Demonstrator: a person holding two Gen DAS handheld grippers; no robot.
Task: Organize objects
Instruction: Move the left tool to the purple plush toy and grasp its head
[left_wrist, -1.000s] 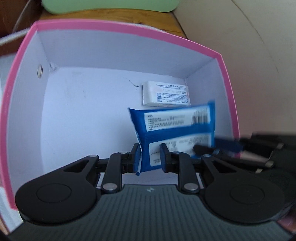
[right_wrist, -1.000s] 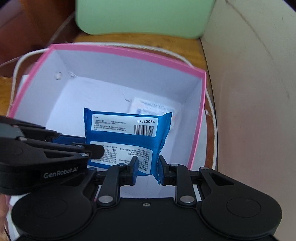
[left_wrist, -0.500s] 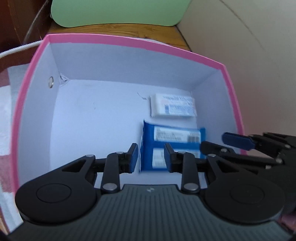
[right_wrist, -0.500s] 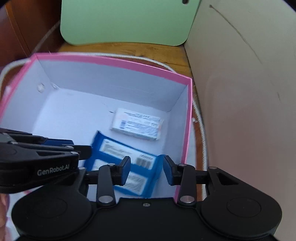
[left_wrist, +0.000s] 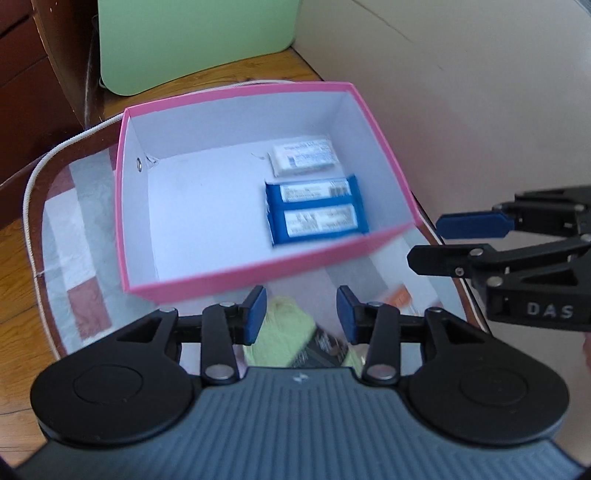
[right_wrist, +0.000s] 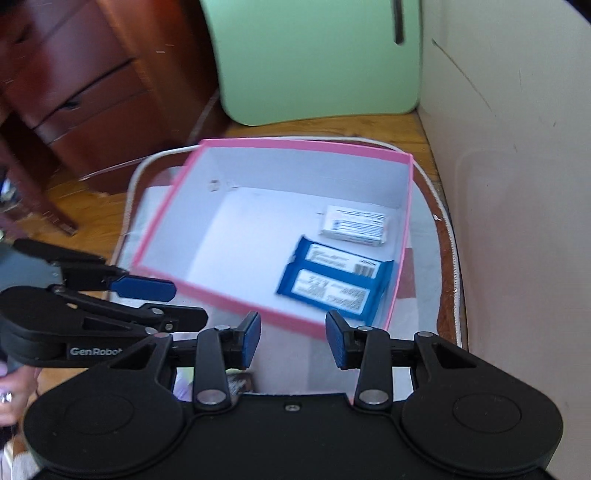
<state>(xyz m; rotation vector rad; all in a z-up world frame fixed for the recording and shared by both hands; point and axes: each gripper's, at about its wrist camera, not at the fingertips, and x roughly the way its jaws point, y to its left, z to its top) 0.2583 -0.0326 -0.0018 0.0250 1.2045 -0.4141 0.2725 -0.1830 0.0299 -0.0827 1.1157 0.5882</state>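
A pink box (left_wrist: 236, 275) with a white inside stands on a patterned mat; it also shows in the right wrist view (right_wrist: 229, 301). A blue packet (left_wrist: 316, 214) lies flat on its floor at the right side, also seen in the right wrist view (right_wrist: 334, 282). A white packet (left_wrist: 303, 157) lies just behind it, also in the right wrist view (right_wrist: 356, 225). My left gripper (left_wrist: 300, 314) is open and empty, outside the box in front of its near wall. My right gripper (right_wrist: 292, 341) is open and empty, near the box's front right corner.
A green and dark packet (left_wrist: 295, 345) lies on the mat under my left gripper. A green board (right_wrist: 317, 59) leans at the back. A beige wall (right_wrist: 517, 184) runs along the right. A dark wooden drawer unit (right_wrist: 74, 85) stands at the left.
Both grippers let go of the blue packet, which now lies flat in the box. Both grippers opened wider and pulled back up and out of the box.
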